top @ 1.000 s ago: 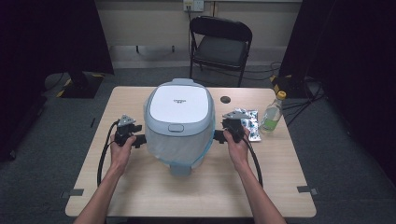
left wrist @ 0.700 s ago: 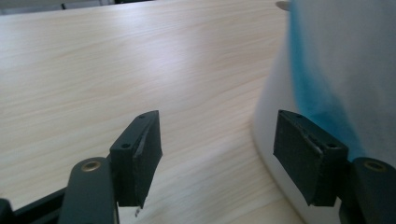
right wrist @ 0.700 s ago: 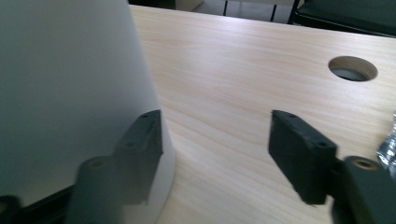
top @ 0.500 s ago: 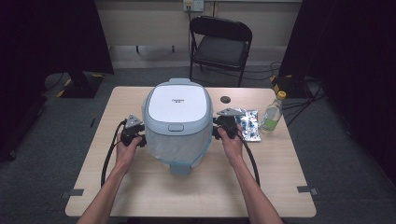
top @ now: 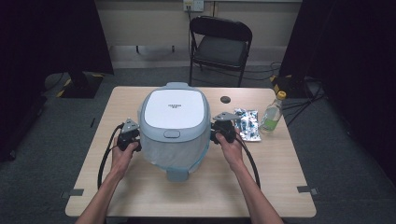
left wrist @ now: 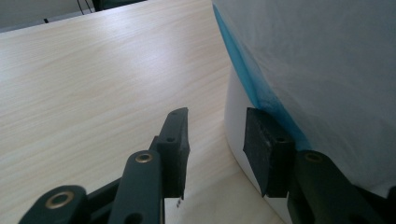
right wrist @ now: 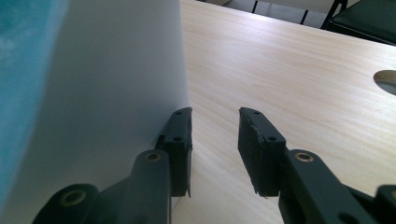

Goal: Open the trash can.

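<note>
- While flanking the large white-and-grey lidded bin (top: 173,123) lined with a translucent bag, left gripper (top: 128,138) and right gripper (top: 223,130) sit one at each side of it, low on the body.
- Bin: centre of the pale wooden table (top: 140,186), lid shut, grey latch facing the person.
- Left gripper view: jaws apart, nothing between them; one pad (left wrist: 267,149) against the bin's white wall (left wrist: 236,116) right under the blue bag edge (left wrist: 252,84), other pad over bare tabletop.
- Right gripper view: jaws apart, gripping nothing; one pad (right wrist: 180,140) touching or just beside the bin wall (right wrist: 116,93), can't tell which; other pad over bare wood.
- Beside the right gripper, on its far side from the bin: crinkled silver foil packet (top: 246,124), then clear plastic bottle with yellow cap (top: 272,113), upright.
- Small dark round hole (top: 225,99) in tabletop behind the right gripper.
- Black folding chair (top: 219,46) beyond the table's far edge.
</note>
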The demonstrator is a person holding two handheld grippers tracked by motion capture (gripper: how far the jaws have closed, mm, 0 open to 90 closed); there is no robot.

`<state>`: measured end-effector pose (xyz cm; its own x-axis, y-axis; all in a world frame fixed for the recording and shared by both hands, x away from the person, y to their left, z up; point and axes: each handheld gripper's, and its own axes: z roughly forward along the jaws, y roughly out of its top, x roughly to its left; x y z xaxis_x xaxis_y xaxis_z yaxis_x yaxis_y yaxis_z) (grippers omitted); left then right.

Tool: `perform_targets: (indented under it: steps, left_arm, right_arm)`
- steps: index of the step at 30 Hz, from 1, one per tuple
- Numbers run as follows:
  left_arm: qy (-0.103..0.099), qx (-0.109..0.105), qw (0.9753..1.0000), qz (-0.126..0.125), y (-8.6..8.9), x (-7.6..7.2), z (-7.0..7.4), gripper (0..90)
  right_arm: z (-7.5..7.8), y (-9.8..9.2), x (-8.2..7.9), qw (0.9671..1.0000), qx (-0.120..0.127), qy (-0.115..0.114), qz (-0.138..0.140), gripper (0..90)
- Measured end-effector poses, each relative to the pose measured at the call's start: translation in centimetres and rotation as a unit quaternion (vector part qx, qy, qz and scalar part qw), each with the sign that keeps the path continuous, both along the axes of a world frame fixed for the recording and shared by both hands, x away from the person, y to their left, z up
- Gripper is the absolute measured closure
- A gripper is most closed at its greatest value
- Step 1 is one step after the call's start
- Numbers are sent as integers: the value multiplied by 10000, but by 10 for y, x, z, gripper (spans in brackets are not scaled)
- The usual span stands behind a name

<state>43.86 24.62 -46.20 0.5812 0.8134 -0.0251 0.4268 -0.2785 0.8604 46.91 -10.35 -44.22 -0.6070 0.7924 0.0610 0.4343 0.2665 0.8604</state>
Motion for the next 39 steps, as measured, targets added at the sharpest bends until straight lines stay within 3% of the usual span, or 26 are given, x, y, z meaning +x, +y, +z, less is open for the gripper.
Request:
perform_targets:
  steps: [3, 6, 9, 13, 16, 19, 23, 26, 30, 33, 37, 39]
  left_arm:
    - [-5, -24, 10000, -56, 4, -11, 0, 614]
    - [-39, -49, 9999, -81, 5, -15, -2, 623]
    - [-63, -68, 9998, -154, 6, -22, -2, 629]
    - [-16, -199, 9996, -218, 8, -28, -4, 628]
    - [3, -280, 9994, -186, 9, -28, -6, 564]
    - [67, -372, 9992, -141, 12, -25, -8, 506]
    - [350, -527, 9980, -11, 16, -21, -13, 386]
    - [456, -470, 9979, -26, 17, -20, -16, 351]
    - [549, -361, 9978, 57, 24, -20, -18, 319]
    - [639, -136, 9976, 231, 33, -25, -20, 308]
    - [822, 258, 9959, 265, 41, -33, -29, 295]
    - [856, 463, 9948, 299, 43, -35, -32, 286]
  right_arm:
    - [-1, 3, -9, 10000, 56, 20, 61, 654]
    - [0, 4, -13, 10000, 7, 20, 73, 654]
    - [3, 6, -21, 9998, -192, -32, 101, 656]
    - [4, 4, -29, 9997, -193, -1, 143, 657]
    - [4, 4, -32, 9996, -233, -32, 171, 648]
    - [4, 0, -30, 9995, -299, -51, 96, 506]
    - [2, -6, -27, 9997, -189, -33, 172, 417]
    - [2, -11, -28, 9996, -109, 70, 239, 381]
    - [4, -22, -32, 9992, -220, 236, 252, 342]
    - [3, -36, -35, 9990, -90, 370, 224, 329]
    - [7, -40, -40, 9981, -249, 403, 403, 291]
    - [9, -43, -42, 9976, -60, 468, 499, 268]
